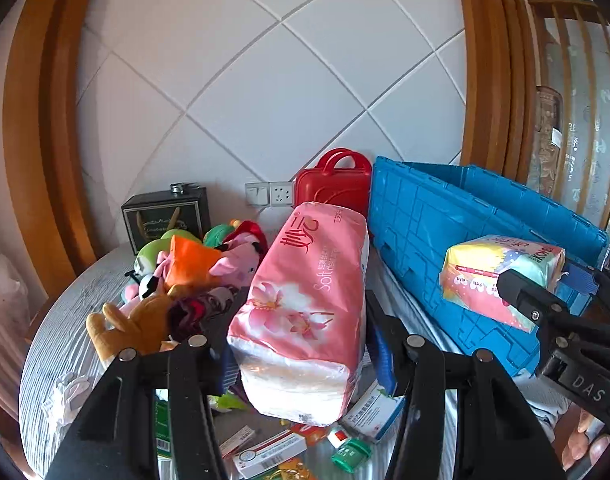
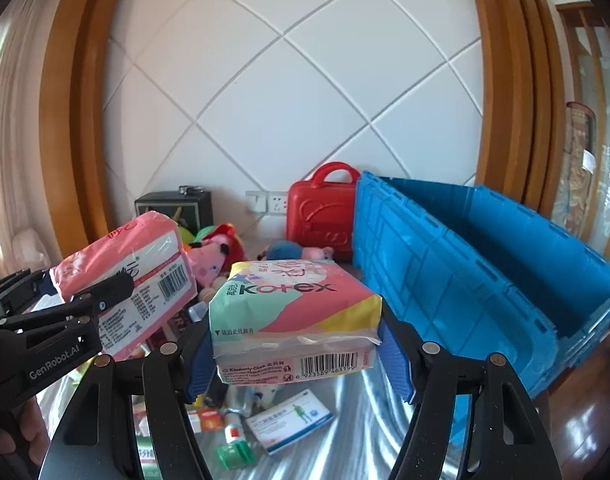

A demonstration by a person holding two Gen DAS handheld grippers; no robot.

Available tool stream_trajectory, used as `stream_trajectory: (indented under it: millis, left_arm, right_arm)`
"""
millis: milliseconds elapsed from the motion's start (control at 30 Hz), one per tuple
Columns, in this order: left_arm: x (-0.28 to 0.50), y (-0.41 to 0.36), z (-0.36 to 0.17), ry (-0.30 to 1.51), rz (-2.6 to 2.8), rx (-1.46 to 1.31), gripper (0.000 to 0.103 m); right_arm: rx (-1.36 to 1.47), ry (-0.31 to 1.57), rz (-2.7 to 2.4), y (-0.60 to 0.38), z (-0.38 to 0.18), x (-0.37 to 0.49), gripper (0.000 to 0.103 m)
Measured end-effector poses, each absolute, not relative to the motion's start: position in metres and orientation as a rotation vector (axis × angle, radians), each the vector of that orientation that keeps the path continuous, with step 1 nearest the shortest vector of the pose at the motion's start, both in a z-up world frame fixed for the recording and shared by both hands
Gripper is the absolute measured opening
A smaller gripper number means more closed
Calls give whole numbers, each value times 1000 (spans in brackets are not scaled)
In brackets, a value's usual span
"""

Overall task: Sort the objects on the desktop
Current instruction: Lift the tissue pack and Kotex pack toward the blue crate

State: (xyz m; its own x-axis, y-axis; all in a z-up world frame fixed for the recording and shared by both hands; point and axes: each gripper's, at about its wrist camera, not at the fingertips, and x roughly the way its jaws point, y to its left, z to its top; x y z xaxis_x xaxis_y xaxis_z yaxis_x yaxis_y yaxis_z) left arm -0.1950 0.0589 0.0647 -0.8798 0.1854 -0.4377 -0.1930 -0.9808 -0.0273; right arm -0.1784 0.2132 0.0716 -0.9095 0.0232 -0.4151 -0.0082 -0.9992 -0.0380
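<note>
Blue plastic decides the coming move: the open crate [image 2: 485,264] lies to the right of both pairs of tongs, its long axis running away toward the wall, mouth tilted toward the camera. The right tongs [image 2: 301,344] are nearer it, pinching the Kotex pack [image 2: 293,312] across its short sides, held up off the counter [image 2: 357,432]. The left tongs [image 1: 301,344] clamp the pink tissue pack [image 1: 305,300], long axis pointing away from the camera (its far end toward the red case [image 1: 333,188]), and sit farther from the crate.

Counted: one crate, two soft packs in hand, one red case, one heap of plush toys [image 1: 185,272], several small medicine boxes [image 2: 291,416] and one green bottle [image 2: 235,456] below.
</note>
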Motion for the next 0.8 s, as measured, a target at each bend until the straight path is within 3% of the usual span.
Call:
stream_trajectory:
  millis: [433, 800]
  left_arm:
    - [-207, 235, 129, 56, 2843, -446, 52]
    - [-210, 396, 146, 120, 2831, -456, 52]
  right_arm:
    - [-415, -17, 3036, 370, 132, -182, 69]
    - [-456, 74, 2979, 544, 122, -195, 69]
